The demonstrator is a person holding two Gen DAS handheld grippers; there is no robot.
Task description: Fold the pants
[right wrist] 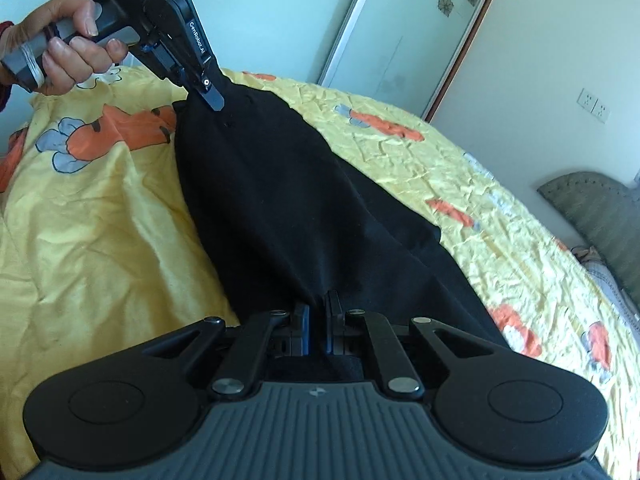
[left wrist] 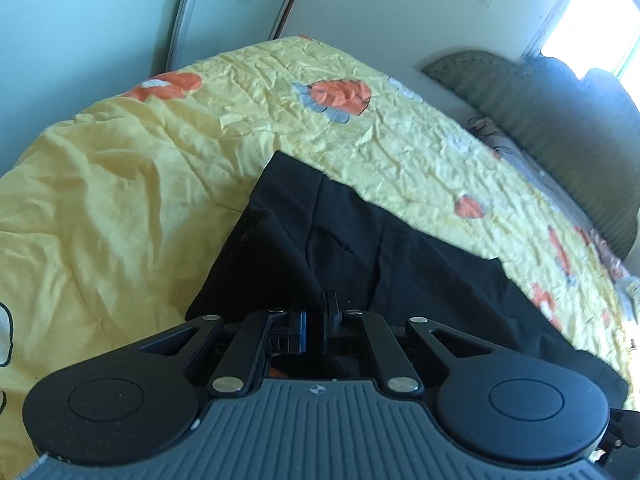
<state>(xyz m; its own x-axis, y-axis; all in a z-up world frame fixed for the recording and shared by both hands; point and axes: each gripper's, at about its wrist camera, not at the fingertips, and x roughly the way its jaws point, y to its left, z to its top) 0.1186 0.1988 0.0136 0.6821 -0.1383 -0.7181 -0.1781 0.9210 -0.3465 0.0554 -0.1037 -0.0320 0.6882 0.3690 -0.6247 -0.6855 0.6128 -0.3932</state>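
A: What do the black fabric pants (right wrist: pixel 304 208) look like?

B: Plain, dark and matte, soft cloth with no print. From the right wrist view they run as one long dark band across the yellow quilted bedspread with orange and grey flower prints (right wrist: pixel 420 168), stretched between the two tools. From the left wrist view a seam and what may be a pocket slit show in the pants (left wrist: pixel 344 240), and one squared corner of cloth lies flat on the bedspread (left wrist: pixel 160 152) farther off.

A: Where do they sit?

B: On the bed, partly lifted at both held ends, the rest draped over the wrinkled cover.

A: And the left gripper (right wrist: pixel 214 98)?

B: Its jaws are pinched together on an edge of the pants; in its own camera the left gripper (left wrist: pixel 318 316) has dark cloth bunched between its narrow black fingers. A person's hand (right wrist: pixel 68 52) grips its handle.

A: The right gripper (right wrist: pixel 318 312)?

B: Closed tight too, with the black fabric caught between its blue-lined pads

A: Anything else around?

B: A pale sliding wardrobe door with flower decals (right wrist: pixel 404 28) and a green padded headboard (left wrist: pixel 560 128) at the far end
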